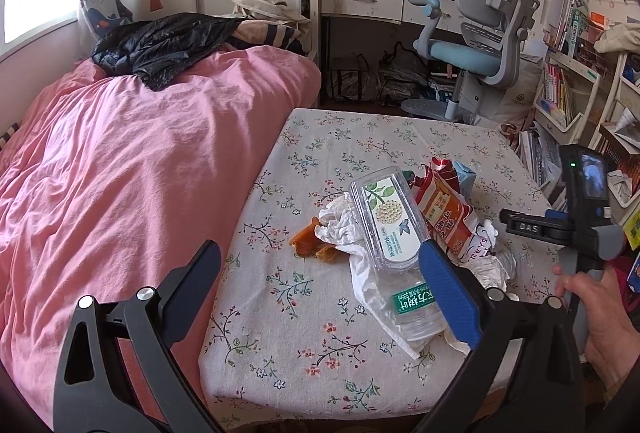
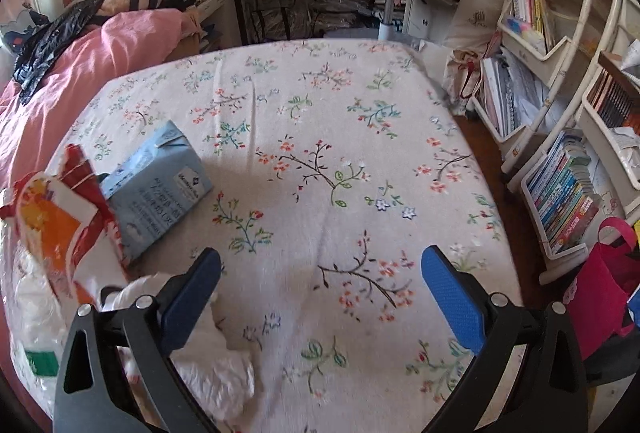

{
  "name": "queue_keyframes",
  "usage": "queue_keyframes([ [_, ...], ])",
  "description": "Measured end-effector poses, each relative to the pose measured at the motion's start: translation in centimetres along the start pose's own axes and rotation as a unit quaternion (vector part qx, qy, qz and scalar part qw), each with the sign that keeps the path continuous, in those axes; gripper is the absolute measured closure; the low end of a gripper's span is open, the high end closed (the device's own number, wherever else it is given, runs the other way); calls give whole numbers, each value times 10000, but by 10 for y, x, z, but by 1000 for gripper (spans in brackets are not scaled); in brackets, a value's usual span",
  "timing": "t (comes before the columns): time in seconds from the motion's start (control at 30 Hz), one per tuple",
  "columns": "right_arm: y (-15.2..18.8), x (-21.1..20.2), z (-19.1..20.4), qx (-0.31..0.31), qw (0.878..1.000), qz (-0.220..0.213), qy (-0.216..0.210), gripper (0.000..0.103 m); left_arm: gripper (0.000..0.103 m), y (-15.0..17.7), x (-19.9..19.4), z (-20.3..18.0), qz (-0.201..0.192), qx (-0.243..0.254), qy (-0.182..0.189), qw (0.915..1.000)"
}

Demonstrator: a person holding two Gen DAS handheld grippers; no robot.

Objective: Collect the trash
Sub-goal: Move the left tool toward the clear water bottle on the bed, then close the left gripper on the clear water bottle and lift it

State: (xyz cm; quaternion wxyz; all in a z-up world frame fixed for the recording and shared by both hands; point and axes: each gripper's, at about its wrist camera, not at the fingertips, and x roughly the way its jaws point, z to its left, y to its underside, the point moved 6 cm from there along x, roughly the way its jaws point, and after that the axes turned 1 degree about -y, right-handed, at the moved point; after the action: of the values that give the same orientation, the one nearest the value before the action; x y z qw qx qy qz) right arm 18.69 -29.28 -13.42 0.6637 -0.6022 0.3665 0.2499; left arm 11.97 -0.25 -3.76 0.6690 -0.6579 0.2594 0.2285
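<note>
The left gripper (image 1: 320, 273) sits at the bottom of the left wrist view with its fingers spread wide apart and nothing between them; the right-hand blue pad (image 1: 448, 293) overlaps the near end of the trash pile in the picture. The trash lies in a cluster right of frame centre on the floral tablecloth (image 1: 320, 353): a clear plastic box (image 1: 386, 217) with a green-and-white label rests on top, a crushed clear bottle (image 1: 412, 309) with a green label lies below it, white crumpled tissue (image 1: 340, 225) and an orange peel (image 1: 308, 243) sit to its left, and a red-and-orange snack wrapper (image 1: 444, 209) lies to its right. A black plastic bag (image 1: 160, 45) rests on the pink duvet (image 1: 120, 173) in the upper left. A hand (image 1: 596, 309) at the right edge holds the other tool. In the right wrist view, the right gripper (image 2: 320, 277) is likewise fully apart above bare cloth, holding nothing; a light blue carton (image 2: 160, 189) lies at centre left, touching the wrapper.
</note>
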Motion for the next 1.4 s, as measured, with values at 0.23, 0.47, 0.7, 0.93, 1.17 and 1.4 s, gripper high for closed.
queue_keyframes([
  [0.23, -6, -101, 16, -384, 9857, -1579, -445, 6, 7, 3, 5, 13, 30, -135, -114, 9998],
  [0.47, 5, -103, 33, -301, 9818, -1460, -1179, 6, 7, 9, 23, 40, 361, -451, -321, 9978],
  [0.7, 10, -106, 35, -290, 9787, -1378, -1496, 6, 7, 16, 39, 53, 615, -809, -224, 9946],
  [0.93, 15, -105, 32, -302, 9783, -1297, -1587, 6, 7, 18, 42, 33, 593, -565, -183, 9965],
  [1.17, 14, -107, 30, -302, 9788, -1266, -1584, 6, 7, 19, 40, 26, 596, -479, -152, 9970],
  [1.4, 16, -108, 38, -532, 9792, -1269, -1494, 6, 7, 18, 37, 25, 565, -482, -106, 9972],
])
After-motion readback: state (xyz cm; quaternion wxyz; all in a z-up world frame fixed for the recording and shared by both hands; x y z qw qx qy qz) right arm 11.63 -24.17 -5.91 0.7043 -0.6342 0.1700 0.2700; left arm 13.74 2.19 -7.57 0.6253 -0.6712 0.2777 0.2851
